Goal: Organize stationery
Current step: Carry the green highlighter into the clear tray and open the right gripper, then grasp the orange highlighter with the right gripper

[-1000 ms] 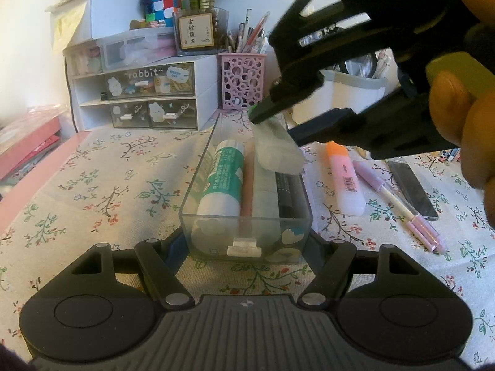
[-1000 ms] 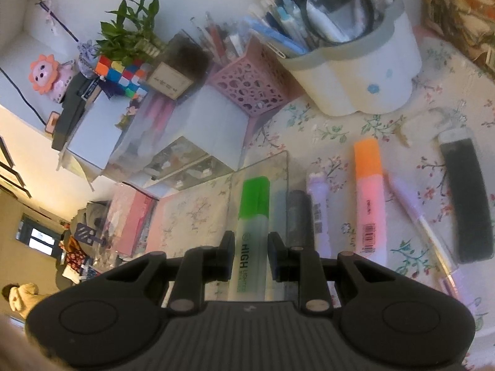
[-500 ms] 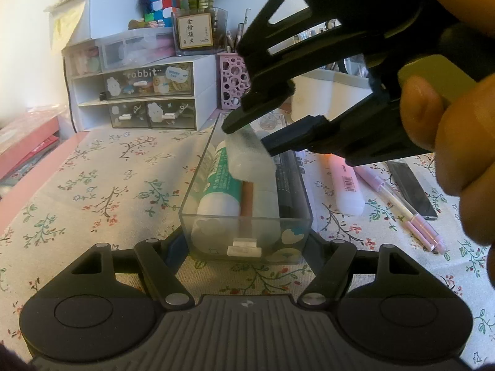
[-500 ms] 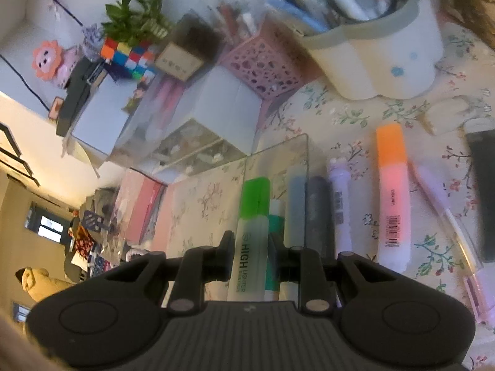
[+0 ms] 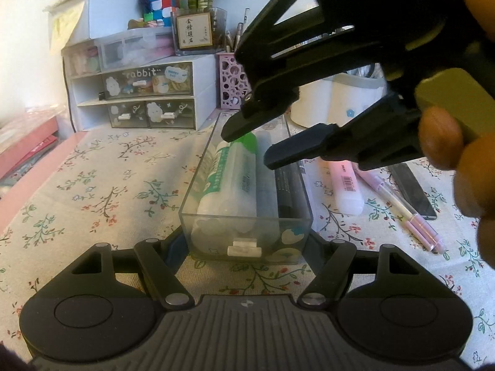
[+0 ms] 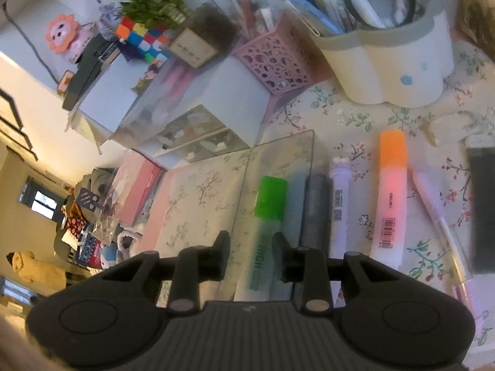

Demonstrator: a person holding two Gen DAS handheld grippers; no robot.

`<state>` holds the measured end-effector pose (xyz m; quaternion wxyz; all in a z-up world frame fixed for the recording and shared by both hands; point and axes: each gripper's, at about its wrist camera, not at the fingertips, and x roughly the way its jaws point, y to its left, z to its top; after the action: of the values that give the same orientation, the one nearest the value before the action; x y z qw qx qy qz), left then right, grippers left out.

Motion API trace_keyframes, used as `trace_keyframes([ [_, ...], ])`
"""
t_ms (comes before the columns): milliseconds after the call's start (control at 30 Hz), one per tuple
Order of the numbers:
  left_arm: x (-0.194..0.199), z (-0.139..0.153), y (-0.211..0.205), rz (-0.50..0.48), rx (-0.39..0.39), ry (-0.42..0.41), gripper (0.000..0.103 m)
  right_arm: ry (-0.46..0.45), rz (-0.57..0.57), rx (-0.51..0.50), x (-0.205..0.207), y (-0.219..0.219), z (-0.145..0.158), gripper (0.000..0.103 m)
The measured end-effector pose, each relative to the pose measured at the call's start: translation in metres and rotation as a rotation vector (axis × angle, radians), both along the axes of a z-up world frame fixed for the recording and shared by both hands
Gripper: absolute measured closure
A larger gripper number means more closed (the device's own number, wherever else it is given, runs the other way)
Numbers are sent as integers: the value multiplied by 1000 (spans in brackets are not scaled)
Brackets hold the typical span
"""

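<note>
My left gripper (image 5: 246, 244) is shut on the near end of a clear plastic tray (image 5: 216, 225), one finger on each side wall. In the tray lie a white and green tube (image 5: 213, 179), a green-capped highlighter (image 5: 244, 173) and a black marker (image 5: 287, 185). My right gripper (image 5: 252, 147) hovers just above the tray with its jaws opening. In the right wrist view the green-capped highlighter (image 6: 269, 198) lies between the fingers of the right gripper (image 6: 250, 244), with a gap on each side. An orange-capped highlighter (image 6: 391, 191) and a purple pen (image 6: 338, 191) lie on the cloth to the tray's right.
Pink pens (image 5: 402, 210) and a flat black strip (image 5: 411, 188) lie further right on the floral cloth. Behind the tray stand a small drawer unit (image 5: 145, 92), a pink mesh holder (image 5: 232, 83) and a white pen pot (image 6: 402, 61). Pink books (image 5: 24, 145) lie at the left.
The right gripper came down over the tray with the green-capped highlighter and rolled a little. Its jaws have parted, and the highlighter now lies in the tray. The left gripper has kept still.
</note>
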<state>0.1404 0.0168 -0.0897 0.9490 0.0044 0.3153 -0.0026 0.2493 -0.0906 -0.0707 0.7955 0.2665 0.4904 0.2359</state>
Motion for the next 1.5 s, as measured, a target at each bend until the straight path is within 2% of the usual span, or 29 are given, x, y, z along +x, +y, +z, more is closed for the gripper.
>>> trace_keyframes([
  [167,0,0,-1,2,1,3,31,-94,7,-92,-12,-13,11,72],
  [300,2,2,0,2,-3,20,31,-173,-76,-232,-24,-54,15,70],
  [433,1,1,0,2,2,16,31,-184,-181,-361,-32,-105,10,70],
  [567,1,1,1,0,5,15,31,-193,-211,-448,-38,-131,6,70],
  [633,1,1,0,0,6,16,31,-185,-184,-458,-40,-131,5,70],
  [767,3,2,1,-1,3,19,31,-207,-47,-488,-43,-105,-1,70],
  [867,2,1,3,-1,-6,14,31,-210,-5,-470,-38,-88,-2,70],
  [967,-1,0,4,6,-14,3,31,-214,5,-403,-28,-76,1,70],
  [1033,-2,0,3,7,-3,1,31,-183,9,-316,-22,-65,-1,71],
  [1067,-1,0,3,7,-2,3,31,-170,22,-304,-17,-58,-2,71],
  [1167,0,1,4,12,-2,6,31,-169,-8,-400,-6,-43,-3,71],
  [1267,-1,0,4,9,-3,2,31,-98,-42,-390,6,-44,-11,73],
  [1500,-1,0,5,10,1,1,31,-72,-46,-410,17,-33,-22,72],
])
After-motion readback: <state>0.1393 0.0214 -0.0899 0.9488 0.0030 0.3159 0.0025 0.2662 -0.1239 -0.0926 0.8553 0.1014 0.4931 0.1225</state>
